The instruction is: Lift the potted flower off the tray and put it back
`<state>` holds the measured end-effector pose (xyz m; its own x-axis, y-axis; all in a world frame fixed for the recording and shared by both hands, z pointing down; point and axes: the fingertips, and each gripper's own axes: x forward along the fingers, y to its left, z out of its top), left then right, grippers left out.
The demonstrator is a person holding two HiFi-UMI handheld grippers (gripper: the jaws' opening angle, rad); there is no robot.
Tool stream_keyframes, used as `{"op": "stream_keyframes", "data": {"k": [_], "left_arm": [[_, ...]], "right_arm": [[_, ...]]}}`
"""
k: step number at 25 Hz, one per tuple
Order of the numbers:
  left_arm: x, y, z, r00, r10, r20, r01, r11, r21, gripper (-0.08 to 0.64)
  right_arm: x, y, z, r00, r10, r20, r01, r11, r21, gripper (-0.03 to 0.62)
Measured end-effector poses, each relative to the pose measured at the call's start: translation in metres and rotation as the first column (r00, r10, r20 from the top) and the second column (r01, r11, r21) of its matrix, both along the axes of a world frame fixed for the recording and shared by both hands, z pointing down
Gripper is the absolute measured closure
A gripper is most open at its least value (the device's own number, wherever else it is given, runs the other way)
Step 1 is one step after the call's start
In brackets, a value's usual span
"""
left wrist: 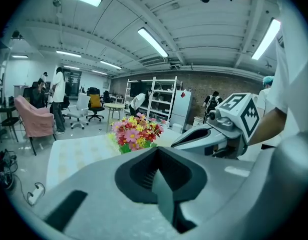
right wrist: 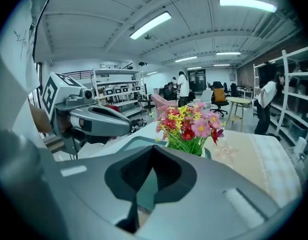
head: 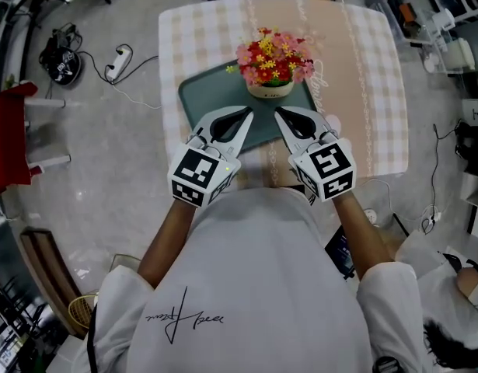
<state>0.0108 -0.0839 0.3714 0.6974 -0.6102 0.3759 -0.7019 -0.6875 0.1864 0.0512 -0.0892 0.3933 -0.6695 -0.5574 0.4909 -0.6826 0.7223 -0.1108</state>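
Head view: the potted flower (head: pixel 271 67) stands on the tray (head: pixel 204 92), toward its 12 o'clock edge, on the checked table (head: pixel 363 68). My left gripper (head: pixel 248 115) sits at the pot's 7 o'clock and my right gripper (head: pixel 278 116) at its 5 o'clock. Both are short of the pot and touch nothing. The grippers cover the tray's near edge.

Left gripper view: the jaws are pressed together with nothing between them. The blooms show at 12 o'clock beyond the tips, but the jaw body hides the pot.

Right gripper view: these jaws are also closed and empty. The flowers are at 1 o'clock, and again the pot is masked.

I think the risk is going in like this. Closed tips would shove the pot over or slide it along the tray. With the pot unseen from both grippers, I could also pinch the stems instead, or squeeze unevenly and tilt it.
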Motion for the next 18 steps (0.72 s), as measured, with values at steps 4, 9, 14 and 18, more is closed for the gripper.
{"op": "stream_keyframes", "data": {"k": [4,9,14,18], "left_arm": [[0.0,0.003,-0.007,1.0,0.021,-0.011,-0.021,1.0,0.007,0.563],[-0.001,0.006,-0.012,0.999,0.04,-0.012,-0.04,0.999,0.018,0.563],[-0.001,0.009,-0.016,0.998,0.057,-0.015,-0.057,0.998,0.027,0.563],[-0.002,0.012,-0.019,0.998,0.061,-0.017,-0.06,0.998,0.028,0.561]], "right_arm": [[-0.001,0.003,-0.011,1.0,-0.006,-0.01,0.006,1.0,0.016,0.588],[-0.001,0.006,-0.02,1.0,-0.006,-0.02,0.006,0.999,0.031,0.588],[-0.002,0.009,-0.021,1.0,-0.007,-0.03,0.008,0.999,0.032,0.589],[-0.004,0.013,-0.022,0.999,-0.014,-0.033,0.015,0.999,0.033,0.588]]}}
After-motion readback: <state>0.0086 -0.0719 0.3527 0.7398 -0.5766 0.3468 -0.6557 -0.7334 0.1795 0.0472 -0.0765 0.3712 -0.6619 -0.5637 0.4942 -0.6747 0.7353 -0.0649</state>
